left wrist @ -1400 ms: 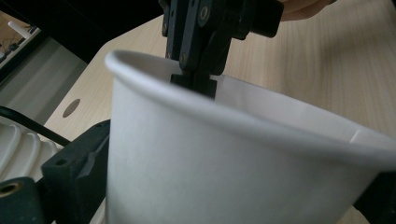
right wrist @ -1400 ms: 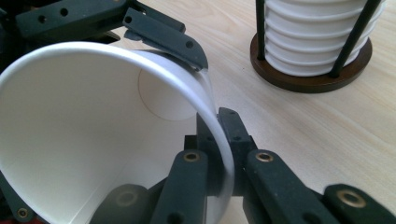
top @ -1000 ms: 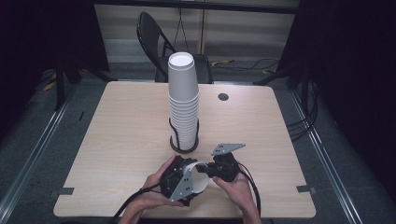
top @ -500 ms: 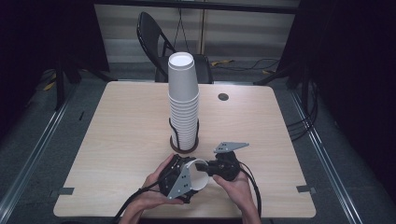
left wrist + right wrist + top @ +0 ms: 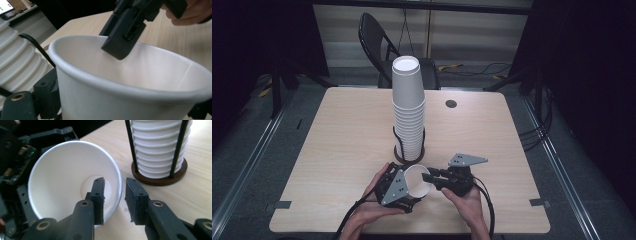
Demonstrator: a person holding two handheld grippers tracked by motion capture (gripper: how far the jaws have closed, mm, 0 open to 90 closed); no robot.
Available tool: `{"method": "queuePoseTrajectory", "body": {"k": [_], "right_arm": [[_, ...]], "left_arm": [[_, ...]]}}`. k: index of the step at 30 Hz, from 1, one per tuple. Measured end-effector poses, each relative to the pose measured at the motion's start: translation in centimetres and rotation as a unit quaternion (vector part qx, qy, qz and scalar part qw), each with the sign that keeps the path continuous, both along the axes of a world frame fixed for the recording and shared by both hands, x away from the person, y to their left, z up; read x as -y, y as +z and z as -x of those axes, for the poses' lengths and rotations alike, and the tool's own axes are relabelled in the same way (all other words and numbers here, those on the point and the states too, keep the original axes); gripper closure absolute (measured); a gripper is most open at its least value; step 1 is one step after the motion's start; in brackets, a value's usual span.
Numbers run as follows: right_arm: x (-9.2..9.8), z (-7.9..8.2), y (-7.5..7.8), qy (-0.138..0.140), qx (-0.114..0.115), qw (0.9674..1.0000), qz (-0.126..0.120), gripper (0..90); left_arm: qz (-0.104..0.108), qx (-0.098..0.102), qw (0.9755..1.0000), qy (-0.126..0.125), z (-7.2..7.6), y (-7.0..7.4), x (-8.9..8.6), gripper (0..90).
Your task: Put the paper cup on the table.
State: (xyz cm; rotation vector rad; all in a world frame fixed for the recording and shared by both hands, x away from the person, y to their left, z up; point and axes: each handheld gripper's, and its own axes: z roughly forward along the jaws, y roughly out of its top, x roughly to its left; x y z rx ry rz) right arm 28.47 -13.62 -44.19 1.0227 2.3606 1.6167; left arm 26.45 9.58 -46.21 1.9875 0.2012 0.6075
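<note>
- One loose white paper cup (image 5: pixel 416 181), lying on its side at the near edge of the table.
- One tall stack of nested white paper cups (image 5: pixel 408 112); exact number in the stack impossible to tell, roughly a dozen rims visible.
- One round dark wooden holder with thin black upright rods (image 5: pixel 397 154), around the foot of the stack.
- Two black two-jaw grippers: left gripper (image 5: pixel 408 190), right gripper (image 5: pixel 428 176).
- One light wooden table (image 5: pixel 347 135).
- One black folding chair (image 5: pixel 374 35), behind the table.
- One small dark round disc (image 5: pixel 451 104), on the tabletop.
</note>
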Motion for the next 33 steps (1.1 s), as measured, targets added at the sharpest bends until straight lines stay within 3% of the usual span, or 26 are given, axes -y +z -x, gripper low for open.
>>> {"method": "queuePoseTrajectory", "body": {"k": [4, 8, 15, 23, 29, 33], "right_arm": [[0.0, 0.1, -0.1, 0.002, 0.008, 0.9999, -0.011, 62.9], [0.2, 0.2, 0.0, -0.015, 0.02, 0.9993, -0.029, 57.9], [0.8, 0.4, 0.0, -0.035, 0.041, 0.9975, -0.047, 50.5], [1.1, 0.8, -0.8, -0.076, 0.075, 0.9923, -0.062, 40.6], [1.6, 1.1, -1.7, -0.106, 0.096, 0.9882, -0.055, 35.6], [2.4, 1.3, -2.5, -0.135, 0.11, 0.9835, -0.047, 31.0]], "left_arm": [[0.012, -0.009, 0.9998, 0.012, -0.3, -0.1, -0.6, 10.7], [0.022, -0.017, 0.9993, 0.024, -0.4, -0.2, -1.1, 10.7], [0.06, -0.031, 0.9961, 0.057, -0.4, -0.5, -2.3, 10.7], [0.071, -0.04, 0.9934, 0.08, -0.9, -0.7, -3.5, 10.6], [0.097, -0.05, 0.9875, 0.113, -1.5, -0.6, -5.0, 10.6], [0.117, -0.058, 0.9824, 0.134, -2.1, -0.4, -6.0, 10.6]]}}
